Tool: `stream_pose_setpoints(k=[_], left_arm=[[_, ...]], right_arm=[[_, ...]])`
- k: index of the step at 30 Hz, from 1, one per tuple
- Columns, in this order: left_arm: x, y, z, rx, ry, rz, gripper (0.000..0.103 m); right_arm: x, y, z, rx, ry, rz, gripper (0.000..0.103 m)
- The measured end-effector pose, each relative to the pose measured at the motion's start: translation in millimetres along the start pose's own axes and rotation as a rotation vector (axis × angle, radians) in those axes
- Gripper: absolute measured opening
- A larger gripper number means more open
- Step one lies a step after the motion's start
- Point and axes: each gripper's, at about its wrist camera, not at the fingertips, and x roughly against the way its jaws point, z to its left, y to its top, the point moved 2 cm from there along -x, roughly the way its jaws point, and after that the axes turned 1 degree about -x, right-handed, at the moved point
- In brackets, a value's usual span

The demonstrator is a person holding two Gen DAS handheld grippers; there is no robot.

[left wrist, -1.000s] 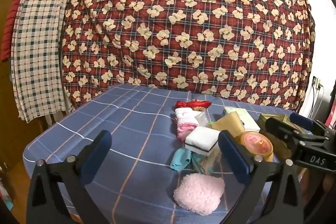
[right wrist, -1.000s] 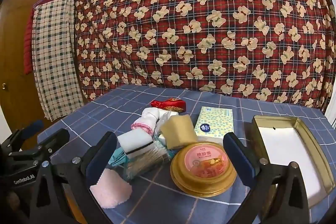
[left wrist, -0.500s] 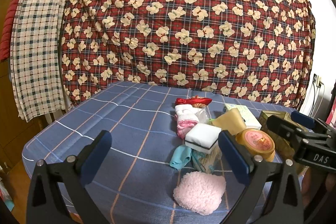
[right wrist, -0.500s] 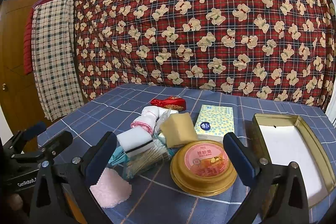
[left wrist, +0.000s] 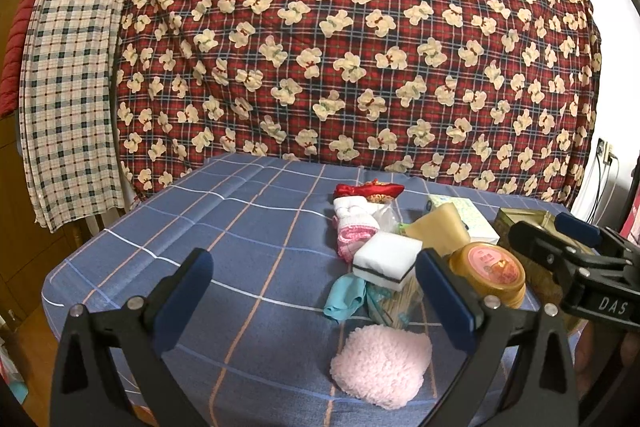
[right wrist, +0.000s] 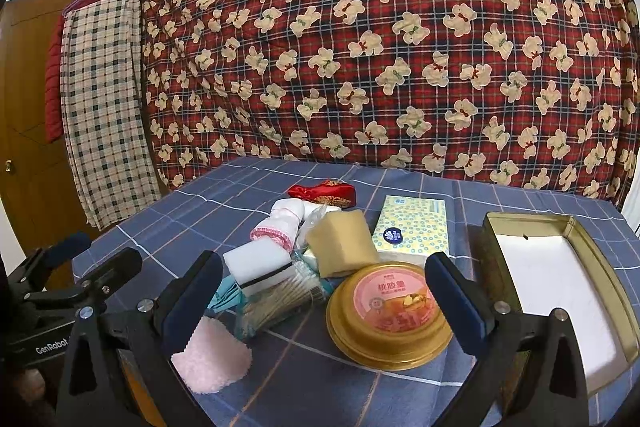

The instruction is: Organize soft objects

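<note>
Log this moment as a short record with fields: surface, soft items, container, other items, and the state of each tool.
surface: blue checked tablecloth
soft items: pink fluffy pad, white sponge, yellow sponge, rolled white-and-pink cloth, teal cloth
container: gold tin, open, white inside, nothing in it
other items: round gold-rimmed tub, tissue pack
left tool: open, holding nothing
right tool: open, holding nothing
</note>
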Motion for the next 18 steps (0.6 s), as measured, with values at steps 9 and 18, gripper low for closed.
stream_pose_setpoints(k=[9, 18], left_arm=[[-0.2, -0.1, -0.6, -0.002, 0.000, 0.000, 0.103], [0.3, 0.8, -0.8, -0.002, 0.002, 0.003, 0.103]], right_arm=[[-0.2, 0.4, -1.0, -0.002, 0.002, 0.001, 0.102], [-0.6, 1.3, -2.6, -0.006, 0.002, 0.004, 0.102]])
